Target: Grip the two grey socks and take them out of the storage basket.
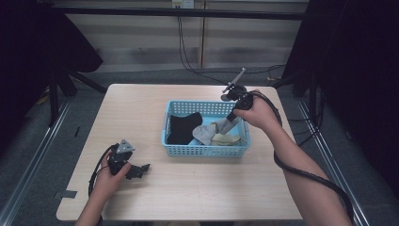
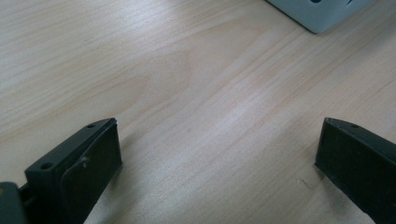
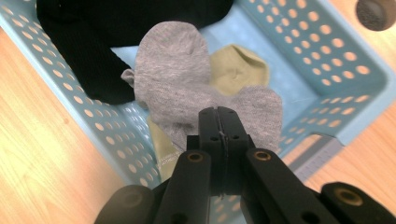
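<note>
In the right gripper view, the black sock [image 3: 116, 32] runs off the top edge, so its full shape cannot be told. The cream sock [image 3: 238, 70] lies mostly under the grey sock [image 3: 187, 84], only patches showing. The right gripper [image 3: 218, 114] has its jaws pressed together, yet whether grey cloth is pinched between the tips is hidden by the jaws themselves. The blue basket [image 2: 322, 14] is cut off at the top edge of the left gripper view, blurred.
</note>
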`<state>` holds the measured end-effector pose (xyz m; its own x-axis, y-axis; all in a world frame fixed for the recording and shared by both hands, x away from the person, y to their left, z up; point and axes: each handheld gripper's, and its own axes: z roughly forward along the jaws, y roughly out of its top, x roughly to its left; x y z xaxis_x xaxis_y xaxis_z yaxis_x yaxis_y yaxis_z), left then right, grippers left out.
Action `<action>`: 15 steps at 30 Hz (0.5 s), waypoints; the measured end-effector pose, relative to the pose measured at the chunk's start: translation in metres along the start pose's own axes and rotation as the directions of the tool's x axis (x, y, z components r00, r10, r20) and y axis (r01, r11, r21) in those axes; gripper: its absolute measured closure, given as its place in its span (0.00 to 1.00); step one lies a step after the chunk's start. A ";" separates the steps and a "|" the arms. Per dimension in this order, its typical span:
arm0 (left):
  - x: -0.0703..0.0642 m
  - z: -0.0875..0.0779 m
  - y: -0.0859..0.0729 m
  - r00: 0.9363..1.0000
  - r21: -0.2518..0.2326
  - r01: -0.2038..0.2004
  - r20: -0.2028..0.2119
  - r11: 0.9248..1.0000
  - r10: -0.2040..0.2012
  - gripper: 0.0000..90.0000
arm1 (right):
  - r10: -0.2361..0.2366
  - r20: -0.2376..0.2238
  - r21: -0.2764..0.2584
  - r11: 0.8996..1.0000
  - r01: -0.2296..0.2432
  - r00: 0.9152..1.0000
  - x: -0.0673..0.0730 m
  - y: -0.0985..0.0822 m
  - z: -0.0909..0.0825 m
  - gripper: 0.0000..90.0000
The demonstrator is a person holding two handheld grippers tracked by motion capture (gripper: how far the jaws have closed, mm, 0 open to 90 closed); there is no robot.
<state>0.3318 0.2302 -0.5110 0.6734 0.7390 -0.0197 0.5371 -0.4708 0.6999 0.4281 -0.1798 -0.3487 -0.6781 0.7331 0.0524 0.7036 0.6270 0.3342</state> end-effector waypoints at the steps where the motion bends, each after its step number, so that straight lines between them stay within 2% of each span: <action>1: 0.000 0.000 0.000 1.000 0.000 0.000 0.000 1.000 0.000 0.00 | 0.001 0.001 -0.003 1.000 -0.001 1.000 -0.001 0.001 -0.004 1.00; 9: 0.000 0.000 0.000 1.000 0.001 0.001 0.002 1.000 -0.001 0.00 | 0.008 0.016 -0.023 1.000 -0.008 1.000 -0.004 0.003 -0.023 1.00; 15: 0.000 0.000 0.000 1.000 0.001 0.001 0.002 1.000 -0.001 0.00 | 0.022 0.005 -0.023 1.000 -0.021 1.000 -0.011 -0.001 -0.035 1.00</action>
<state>0.3316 0.2301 -0.5111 0.6739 0.7385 -0.0223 0.5384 -0.4702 0.6993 0.4276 -0.1981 -0.3163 -0.6618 0.7476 0.0553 0.7129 0.6049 0.3548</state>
